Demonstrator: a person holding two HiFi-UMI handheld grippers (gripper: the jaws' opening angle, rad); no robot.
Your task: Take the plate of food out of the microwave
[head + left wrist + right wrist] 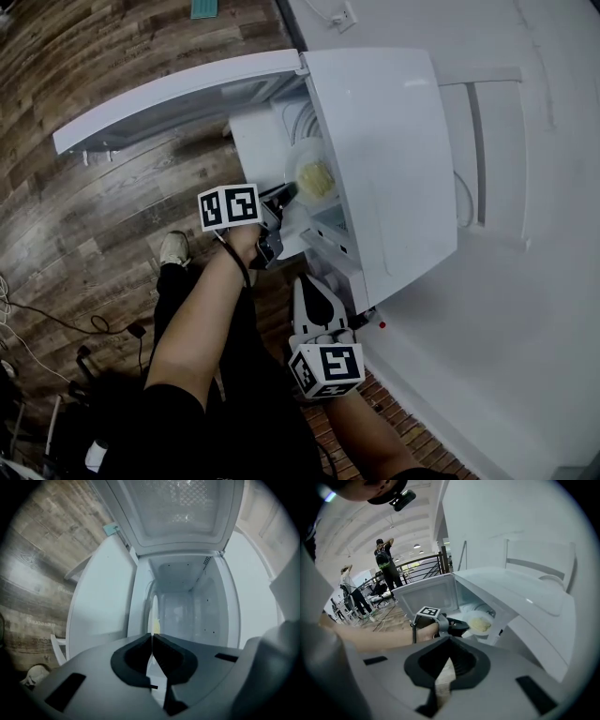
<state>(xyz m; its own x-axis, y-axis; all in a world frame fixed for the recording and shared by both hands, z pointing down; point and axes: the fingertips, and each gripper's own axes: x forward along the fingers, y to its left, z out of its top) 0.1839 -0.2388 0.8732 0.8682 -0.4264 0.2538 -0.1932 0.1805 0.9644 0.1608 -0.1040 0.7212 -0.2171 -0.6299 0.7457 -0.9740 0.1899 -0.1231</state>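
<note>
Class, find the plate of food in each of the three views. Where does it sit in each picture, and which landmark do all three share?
Head view: plate of food, just above centre.
Left gripper view: plate near centre, seen edge-on as a thin sliver.
Right gripper view: plate slightly right of centre, below the middle.
Shared landmark: the open microwave door.

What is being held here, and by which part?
The left gripper pinches the plate by its near rim; the right gripper holds nothing.
</note>
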